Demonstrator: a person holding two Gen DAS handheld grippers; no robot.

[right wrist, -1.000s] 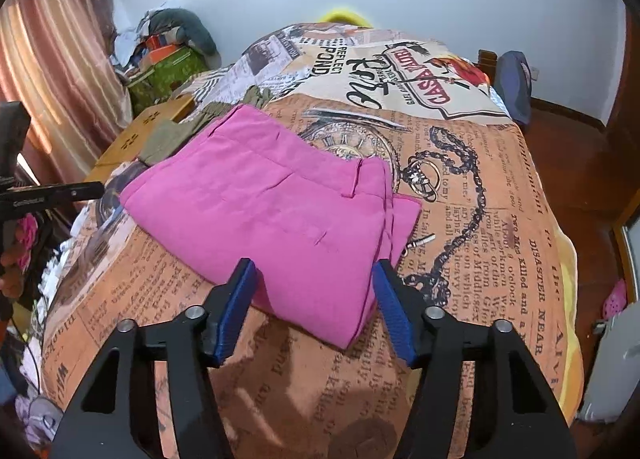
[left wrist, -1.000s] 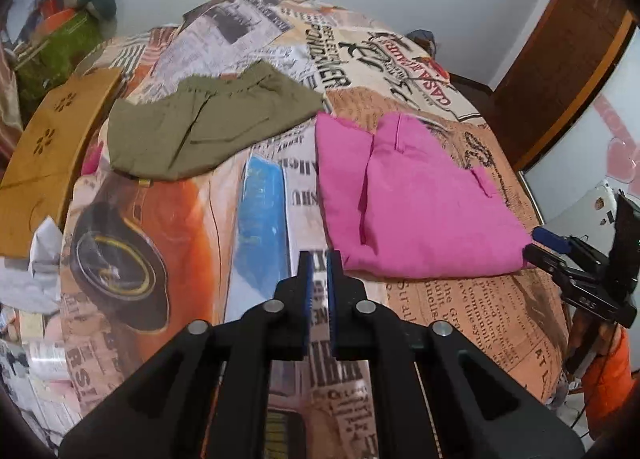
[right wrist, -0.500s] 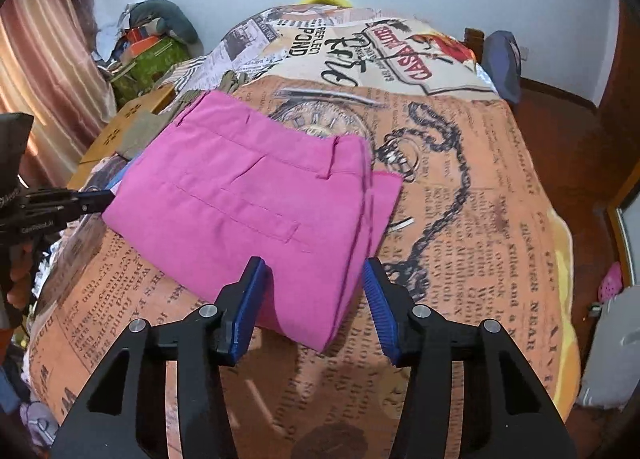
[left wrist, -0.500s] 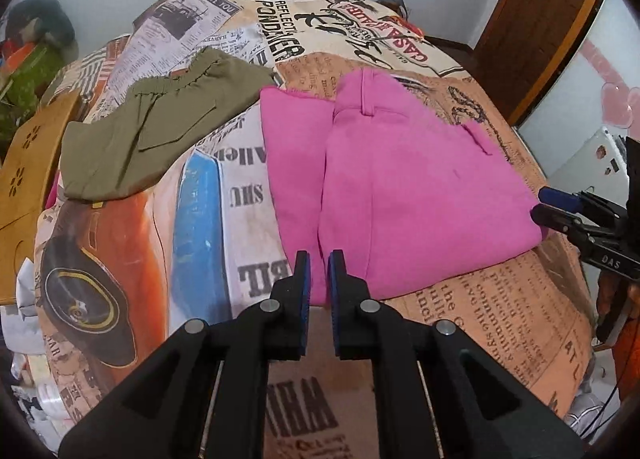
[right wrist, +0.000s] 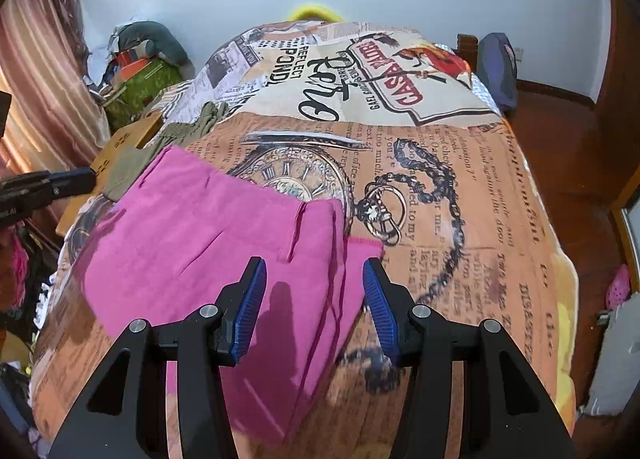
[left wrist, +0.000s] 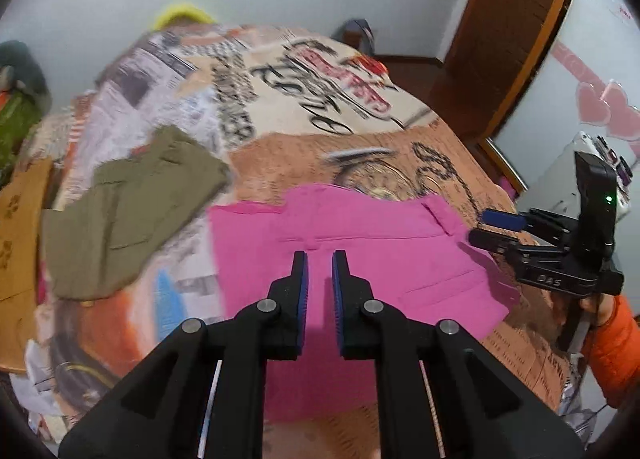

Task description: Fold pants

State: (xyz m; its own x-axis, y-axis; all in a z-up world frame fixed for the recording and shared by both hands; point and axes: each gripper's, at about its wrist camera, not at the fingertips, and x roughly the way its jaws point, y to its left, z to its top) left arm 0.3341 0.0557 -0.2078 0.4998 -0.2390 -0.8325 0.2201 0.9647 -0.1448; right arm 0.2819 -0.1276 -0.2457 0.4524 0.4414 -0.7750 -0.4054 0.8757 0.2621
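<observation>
One big bed (right wrist: 472, 187) held two pairs of pants. The pink pants (left wrist: 360, 259) lay folded at its near edge, part hidden behind both tools. The blurry green pants (left wrist: 128, 211) lay far left. The left tool (left wrist: 319, 261) was narrow, opening, empty. The right tool (right wrist: 314, 287) was closing above the pink pants.

Both grippers are matte black plastic: the left gripper (left wrist: 319, 265) and the right gripper (right wrist: 315, 287) each have 2 angular fingers lined with ribbed blue pads (right wrist: 251, 309) and round silver screws (left wrist: 267, 305). The person's sleeve (left wrist: 612, 351) is orange.
</observation>
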